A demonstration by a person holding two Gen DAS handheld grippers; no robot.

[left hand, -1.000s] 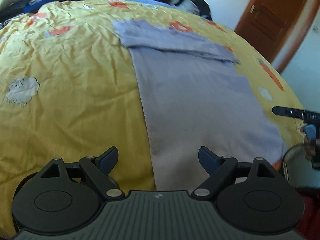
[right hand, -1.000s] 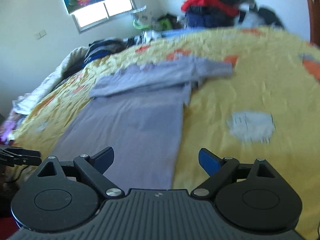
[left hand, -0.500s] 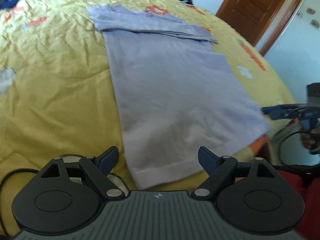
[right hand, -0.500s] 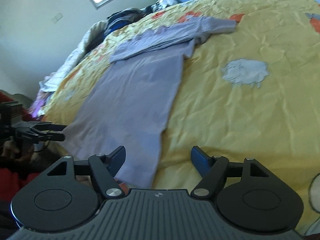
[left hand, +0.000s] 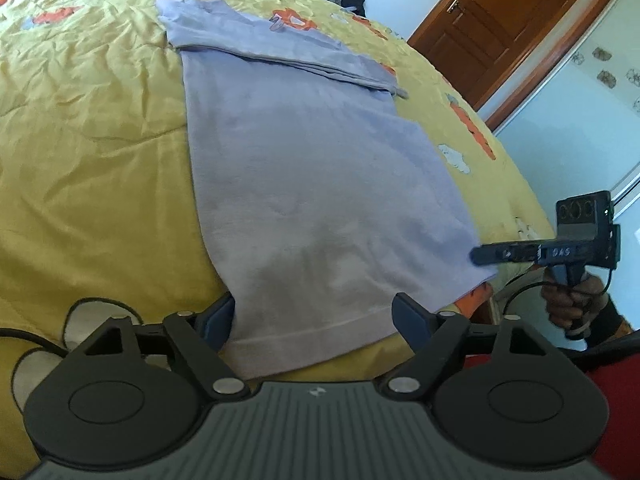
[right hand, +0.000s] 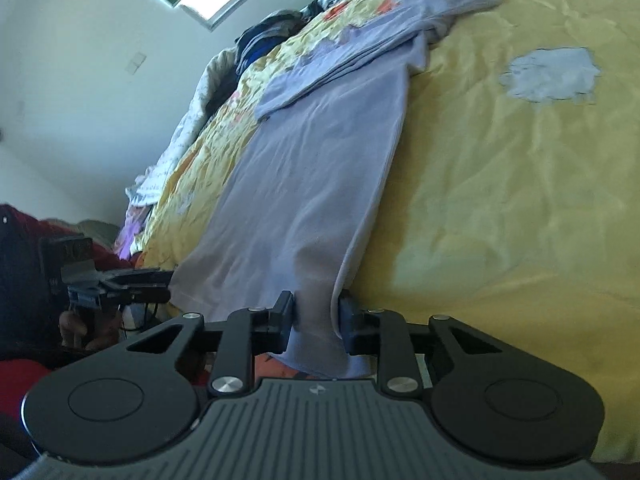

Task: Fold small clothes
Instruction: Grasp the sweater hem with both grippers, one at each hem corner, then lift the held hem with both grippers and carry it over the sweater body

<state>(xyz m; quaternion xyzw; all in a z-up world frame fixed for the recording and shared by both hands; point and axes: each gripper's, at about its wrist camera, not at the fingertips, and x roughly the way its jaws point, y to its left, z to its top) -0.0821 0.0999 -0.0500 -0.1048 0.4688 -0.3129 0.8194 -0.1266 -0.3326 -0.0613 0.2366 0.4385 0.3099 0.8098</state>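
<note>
Shirt (right hand: 316,184) hem between right fingers (right hand: 285,316) (pinched).

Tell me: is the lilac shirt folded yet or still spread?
Partly folded. The lilac shirt lies flat on the yellow bedspread; its sleeves are folded across the top, while the body remains full length.

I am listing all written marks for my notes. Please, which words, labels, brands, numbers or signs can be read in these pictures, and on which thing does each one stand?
"DAS": pale letters on the side of the right gripper, as seen from the left wrist view.
A small pale logo mark, no letters, on the ribbed body of the left gripper.
The purple shirt and the yellow bedspread show no readable text; the bedspread carries only pictures.
</note>
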